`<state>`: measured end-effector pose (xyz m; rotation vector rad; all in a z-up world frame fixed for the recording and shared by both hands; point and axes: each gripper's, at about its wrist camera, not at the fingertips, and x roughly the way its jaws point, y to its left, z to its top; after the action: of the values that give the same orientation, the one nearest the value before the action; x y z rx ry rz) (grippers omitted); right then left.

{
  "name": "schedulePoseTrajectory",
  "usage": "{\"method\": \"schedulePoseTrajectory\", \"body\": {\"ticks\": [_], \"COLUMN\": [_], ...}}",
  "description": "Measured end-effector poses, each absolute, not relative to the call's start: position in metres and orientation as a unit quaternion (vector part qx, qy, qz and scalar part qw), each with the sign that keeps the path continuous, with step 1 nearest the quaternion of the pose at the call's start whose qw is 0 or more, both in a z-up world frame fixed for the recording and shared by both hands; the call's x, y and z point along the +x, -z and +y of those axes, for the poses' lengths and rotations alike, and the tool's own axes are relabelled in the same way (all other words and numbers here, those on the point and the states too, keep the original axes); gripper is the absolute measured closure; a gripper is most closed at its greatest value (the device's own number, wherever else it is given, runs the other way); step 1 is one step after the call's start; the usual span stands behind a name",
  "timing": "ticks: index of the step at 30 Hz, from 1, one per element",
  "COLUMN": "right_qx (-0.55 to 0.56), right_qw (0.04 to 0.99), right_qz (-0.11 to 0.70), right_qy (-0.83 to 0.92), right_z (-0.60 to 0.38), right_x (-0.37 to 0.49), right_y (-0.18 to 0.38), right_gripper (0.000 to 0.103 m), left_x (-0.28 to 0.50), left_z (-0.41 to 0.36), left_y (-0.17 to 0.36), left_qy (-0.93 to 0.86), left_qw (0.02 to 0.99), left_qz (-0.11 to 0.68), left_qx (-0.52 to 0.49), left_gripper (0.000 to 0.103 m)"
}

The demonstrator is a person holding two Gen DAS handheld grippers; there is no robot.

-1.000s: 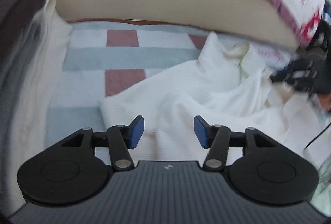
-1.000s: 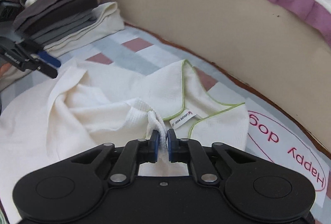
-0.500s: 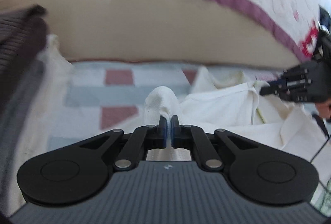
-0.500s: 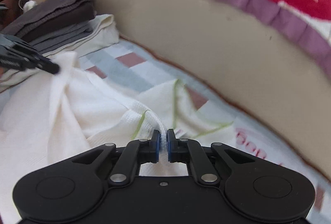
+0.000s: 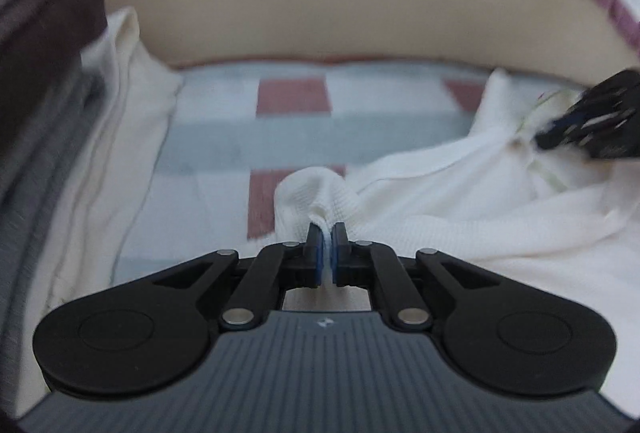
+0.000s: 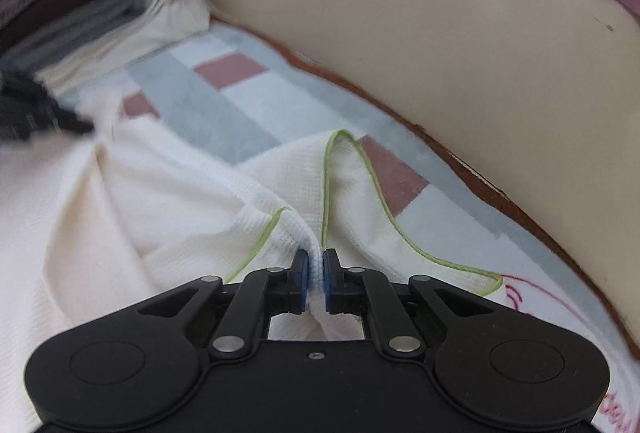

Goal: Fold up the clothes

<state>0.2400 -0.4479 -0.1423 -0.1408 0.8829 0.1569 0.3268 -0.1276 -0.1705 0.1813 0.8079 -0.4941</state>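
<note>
Cloth is pinched in both my grippers. My left gripper (image 5: 328, 251) is clenched on a bunched edge of the white garment (image 5: 460, 201); my right gripper (image 6: 315, 279) is clenched on a green-trimmed edge of it. Between them the garment lies rumpled and unfolded on the checked mat (image 6: 224, 101), so I judge its folding is still to come. Farther off, a stack of folded clothes (image 6: 80, 5) sits by the beige wall (image 6: 400, 13), suggesting some pieces are finished.

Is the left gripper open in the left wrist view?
No, the left gripper is shut on a bunched fold of the white garment, which is pinched between its blue pads.
</note>
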Motion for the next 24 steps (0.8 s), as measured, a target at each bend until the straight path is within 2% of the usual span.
{"method": "schedulePoseTrajectory", "body": {"ticks": [2, 3, 5, 7, 10, 16, 19, 24], "right_qx": [-0.038, -0.018, 0.064, 0.140, 0.199, 0.291, 0.309, 0.250], "right_qw": [0.906, 0.911, 0.916, 0.908, 0.897, 0.887, 0.878, 0.888], "right_qz": [0.418, 0.410, 0.395, 0.395, 0.389, 0.330, 0.341, 0.363], "right_qy": [-0.052, -0.036, -0.029, -0.006, 0.065, 0.143, 0.133, 0.132], "right_z": [-0.460, -0.468, -0.497, -0.528, -0.565, -0.581, -0.577, -0.583], "right_x": [0.230, 0.222, 0.198, 0.171, 0.117, 0.005, -0.004, 0.030], "right_y": [0.131, 0.123, 0.106, 0.096, 0.090, 0.102, 0.119, 0.130], "right_gripper": [0.067, 0.063, 0.047, 0.047, 0.047, 0.047, 0.047, 0.047], "left_x": [0.326, 0.326, 0.325, 0.326, 0.326, 0.301, 0.278, 0.257], "left_z": [-0.133, -0.135, -0.135, -0.134, -0.127, -0.124, -0.142, -0.185], "left_y": [0.170, 0.169, 0.168, 0.166, 0.155, 0.119, 0.105, 0.101], "left_qy": [0.227, 0.225, 0.232, 0.233, 0.217, 0.256, 0.301, 0.383], "left_qw": [0.889, 0.889, 0.885, 0.883, 0.894, 0.896, 0.878, 0.824], "left_qz": [0.384, 0.385, 0.388, 0.390, 0.379, 0.360, 0.366, 0.410], "left_qx": [0.102, 0.107, 0.111, 0.115, 0.099, 0.052, 0.073, 0.085], "left_gripper": [0.095, 0.095, 0.094, 0.087, 0.083, 0.082, 0.082, 0.082]}}
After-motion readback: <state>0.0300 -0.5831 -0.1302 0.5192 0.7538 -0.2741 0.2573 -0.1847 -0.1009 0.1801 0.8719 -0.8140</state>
